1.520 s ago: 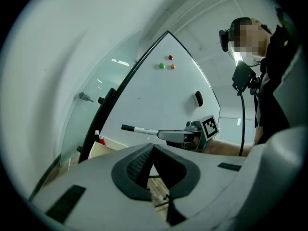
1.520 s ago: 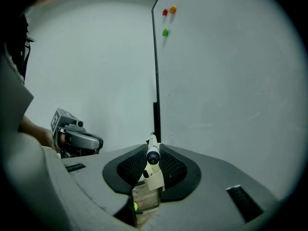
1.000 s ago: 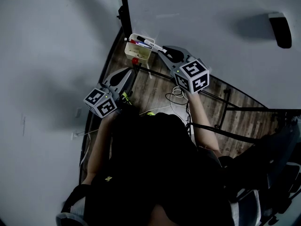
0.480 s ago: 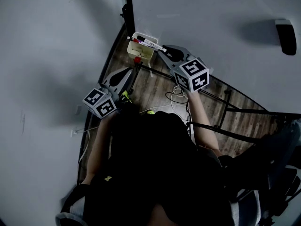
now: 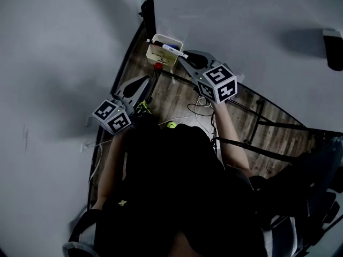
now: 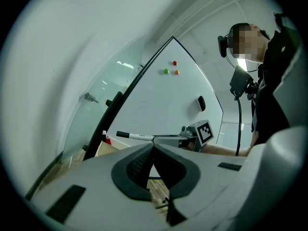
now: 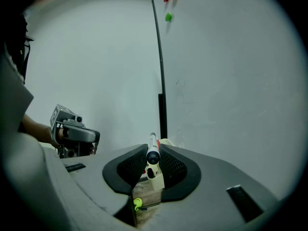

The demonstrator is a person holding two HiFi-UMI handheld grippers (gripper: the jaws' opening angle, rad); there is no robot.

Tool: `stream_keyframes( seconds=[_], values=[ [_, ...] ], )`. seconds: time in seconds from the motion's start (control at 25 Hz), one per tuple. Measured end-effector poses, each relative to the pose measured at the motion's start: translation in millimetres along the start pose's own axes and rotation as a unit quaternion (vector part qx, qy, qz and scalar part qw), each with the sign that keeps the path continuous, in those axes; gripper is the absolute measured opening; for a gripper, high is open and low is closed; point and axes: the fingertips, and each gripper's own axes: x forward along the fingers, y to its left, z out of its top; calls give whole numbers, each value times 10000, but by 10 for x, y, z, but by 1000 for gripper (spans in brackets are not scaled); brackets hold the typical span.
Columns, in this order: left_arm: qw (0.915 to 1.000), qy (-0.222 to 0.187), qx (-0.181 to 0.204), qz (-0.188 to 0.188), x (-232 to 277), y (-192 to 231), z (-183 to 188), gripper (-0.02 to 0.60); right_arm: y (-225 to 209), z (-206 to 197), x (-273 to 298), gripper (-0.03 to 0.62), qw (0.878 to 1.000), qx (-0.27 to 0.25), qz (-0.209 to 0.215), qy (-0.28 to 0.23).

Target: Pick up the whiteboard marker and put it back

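A white whiteboard marker [image 7: 153, 150] with a black cap sits between the pads of my right gripper [image 7: 153, 154], which is shut on it. In the head view the marker [image 5: 170, 48] lies across the top of a cream pen holder [image 5: 161, 55] fixed by the whiteboard's lower corner, with the right gripper [image 5: 183, 58] just right of the holder. The holder [image 7: 155, 177] shows directly under the marker in the right gripper view, with other markers in it. My left gripper [image 5: 147, 81] hangs lower left of the holder, held level; its jaws [image 6: 154, 146] are shut with nothing in them.
The whiteboard [image 5: 241, 15] carries a black eraser [image 5: 333, 47] and coloured magnets [image 6: 174, 63]. Its black frame post [image 5: 147, 4] rises beside the holder. Cables [image 5: 201, 108] and a green ball [image 5: 171, 125] lie on the wood floor below, among black stand legs [image 5: 257, 122].
My right gripper has carried the marker a little further over the holder and slightly lower. The left gripper has stayed where it was.
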Motion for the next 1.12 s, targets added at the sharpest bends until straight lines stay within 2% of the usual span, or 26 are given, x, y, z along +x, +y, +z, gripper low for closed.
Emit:
stream_keyframes(
  seconds=[0.32,0.6,1.12],
  values=[
    [9999,-98,-39,12,-45,22,6,2,20,-108,86,77,9997,42,98,221],
    [9999,-7,-120,87,-66,95,-78,2,10,-221,206,77,9987,53,154,481],
    [9997,-95,-222,-29,-113,173,31,2,2,-375,439,77,9959,184,228,861]
  ],
)
